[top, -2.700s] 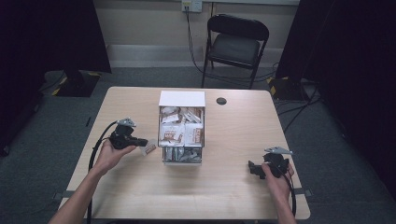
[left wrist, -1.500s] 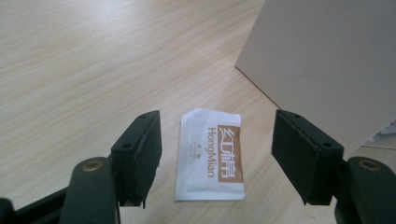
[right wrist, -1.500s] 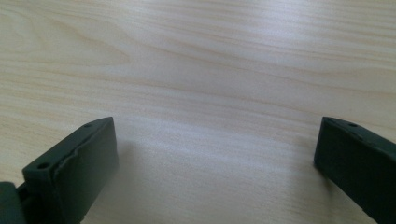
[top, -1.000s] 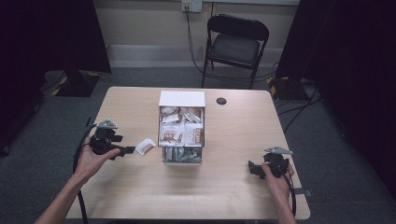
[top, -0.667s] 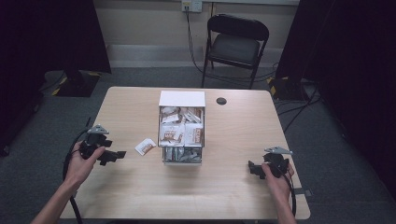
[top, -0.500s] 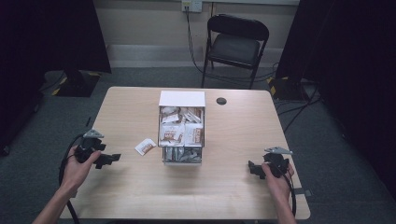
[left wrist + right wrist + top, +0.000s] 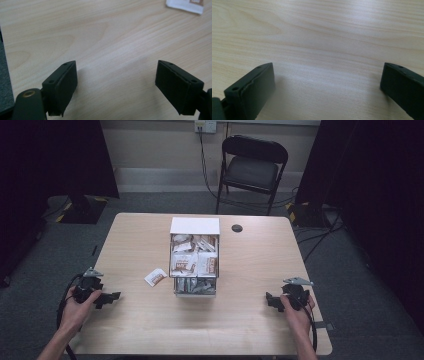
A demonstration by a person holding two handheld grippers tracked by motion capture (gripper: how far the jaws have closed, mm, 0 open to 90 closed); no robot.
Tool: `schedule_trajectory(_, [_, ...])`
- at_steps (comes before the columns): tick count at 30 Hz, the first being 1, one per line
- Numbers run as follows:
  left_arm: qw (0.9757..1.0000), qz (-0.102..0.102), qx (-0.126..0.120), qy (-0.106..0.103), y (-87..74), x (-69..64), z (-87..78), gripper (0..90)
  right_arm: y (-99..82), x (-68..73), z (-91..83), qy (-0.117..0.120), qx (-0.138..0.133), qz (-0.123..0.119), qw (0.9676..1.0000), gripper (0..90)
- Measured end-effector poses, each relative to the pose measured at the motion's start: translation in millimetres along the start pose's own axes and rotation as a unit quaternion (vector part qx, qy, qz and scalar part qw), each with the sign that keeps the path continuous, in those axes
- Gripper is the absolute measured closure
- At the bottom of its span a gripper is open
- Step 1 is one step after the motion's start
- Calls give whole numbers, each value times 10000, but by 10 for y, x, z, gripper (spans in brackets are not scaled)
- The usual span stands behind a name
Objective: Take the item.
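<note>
With both pairs of jaws standing wide and nothing between them, I have my left gripper (image 7: pixel 114 296) low over the near left of the pale, fine-grained wooden table (image 7: pixel 145 320), its flat matte-black rectangular pads (image 7: pixel 65 80) hanging above bare wood. My right gripper (image 7: pixel 269 300) sits near the near right edge, equally released, its blocky black pads (image 7: pixel 259 82) over streaked grain. Ahead of the left jaws lies a small white paper sachet with brown print (image 7: pixel 156 277), flat on the tabletop, well apart from them and just left of the clear, straight-walled plastic box with a white lid (image 7: pixel 195 226), which is packed with similar crinkled packets at the table's middle.
</note>
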State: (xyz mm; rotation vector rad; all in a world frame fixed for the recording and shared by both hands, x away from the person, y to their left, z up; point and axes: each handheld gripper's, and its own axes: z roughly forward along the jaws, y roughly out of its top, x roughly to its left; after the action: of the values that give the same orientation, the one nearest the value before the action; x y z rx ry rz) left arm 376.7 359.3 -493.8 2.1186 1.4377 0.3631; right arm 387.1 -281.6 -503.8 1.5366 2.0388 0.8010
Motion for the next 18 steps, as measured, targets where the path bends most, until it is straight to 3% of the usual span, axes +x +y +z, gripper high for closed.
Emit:
schedule_trajectory(5, [9994,15,-222,274,-48,18,28,165,0,0,0,0,0,0,10000,0])
schedule_trajectory(14, [9967,-33,-729,343,-167,41,71,69,0,0,0,0,0,-1,10000,0])
schedule_trajectory(18, [9967,-38,-733,356,-167,37,75,58,0,0,0,0,0,-2,10000,0])
